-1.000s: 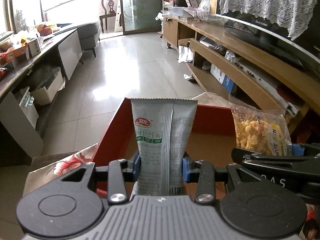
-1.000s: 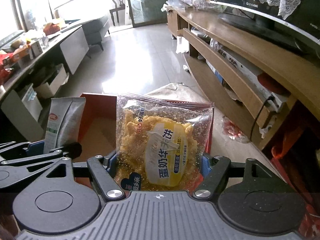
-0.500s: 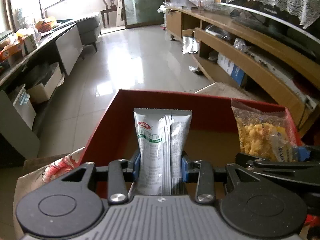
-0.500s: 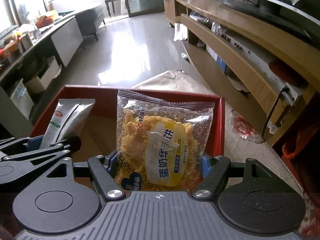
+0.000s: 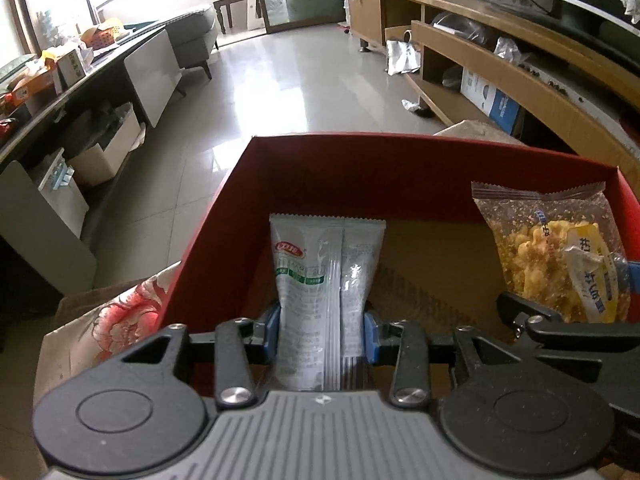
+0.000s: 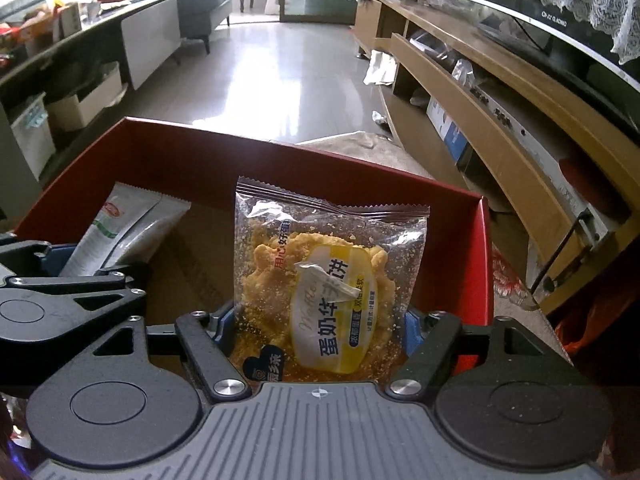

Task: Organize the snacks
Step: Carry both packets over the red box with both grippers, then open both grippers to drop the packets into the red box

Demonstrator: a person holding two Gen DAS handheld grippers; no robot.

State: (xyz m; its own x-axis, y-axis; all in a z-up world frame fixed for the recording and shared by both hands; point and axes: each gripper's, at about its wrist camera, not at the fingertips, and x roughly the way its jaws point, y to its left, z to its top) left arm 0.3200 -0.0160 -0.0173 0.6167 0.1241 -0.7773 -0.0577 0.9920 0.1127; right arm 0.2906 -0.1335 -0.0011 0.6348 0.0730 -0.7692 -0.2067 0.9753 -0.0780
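Waffle pack [image 6: 332, 304] label: 蛋奶华夫饼

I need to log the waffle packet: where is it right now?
The waffle packet is clamped upright in the right tongs, over the red box near its right wall, right of the grey-green packet.

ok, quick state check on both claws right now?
Left claw: closed on the grey snack packet, over the red box.
Right claw: closed on the clear bag of yellow waffle cookies.
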